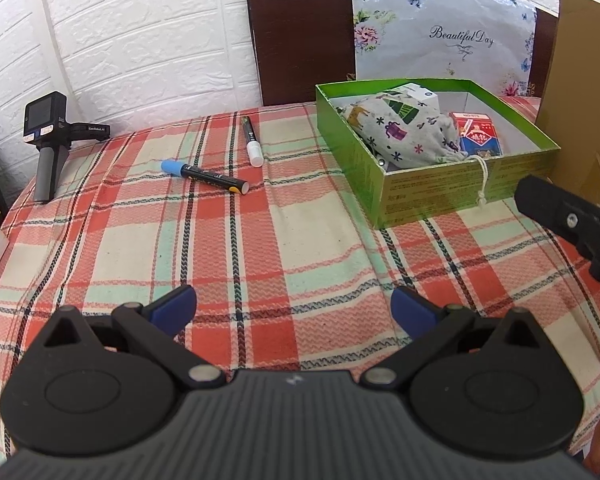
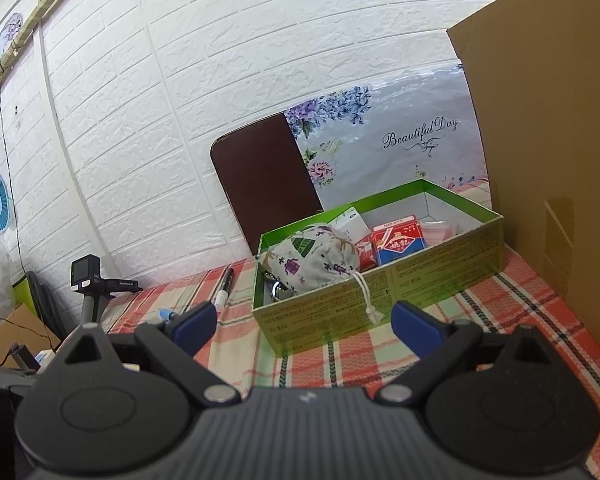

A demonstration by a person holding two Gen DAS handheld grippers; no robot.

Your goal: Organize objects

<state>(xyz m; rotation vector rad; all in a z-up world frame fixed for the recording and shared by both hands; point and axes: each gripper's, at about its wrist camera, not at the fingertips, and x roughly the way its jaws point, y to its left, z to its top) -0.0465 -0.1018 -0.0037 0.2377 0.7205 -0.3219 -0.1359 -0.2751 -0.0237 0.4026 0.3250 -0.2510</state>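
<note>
A green box [image 1: 452, 192] [image 2: 420, 280] stands on the plaid tablecloth at the right. It holds a grey printed drawstring pouch [image 1: 404, 132] [image 2: 316, 260], a red-and-blue card pack [image 1: 478, 134] [image 2: 396, 242] and a white box [image 1: 414, 94] [image 2: 352, 222]. Two markers lie on the cloth left of the box: one with a blue cap [image 1: 204, 172] [image 2: 167, 314], one with a white cap [image 1: 252, 140] [image 2: 224, 286]. My left gripper [image 1: 294, 310] is open and empty, low over the cloth. My right gripper [image 2: 302, 326] is open and empty, just in front of the box.
A black camera on a grey handle [image 1: 48, 144] [image 2: 90, 288] stands at the table's far left. A brown cardboard wall [image 1: 580, 92] [image 2: 548, 160] rises at the right. A dark chair back [image 1: 300, 40] [image 2: 264, 184] with a floral cover leans on the white brick wall.
</note>
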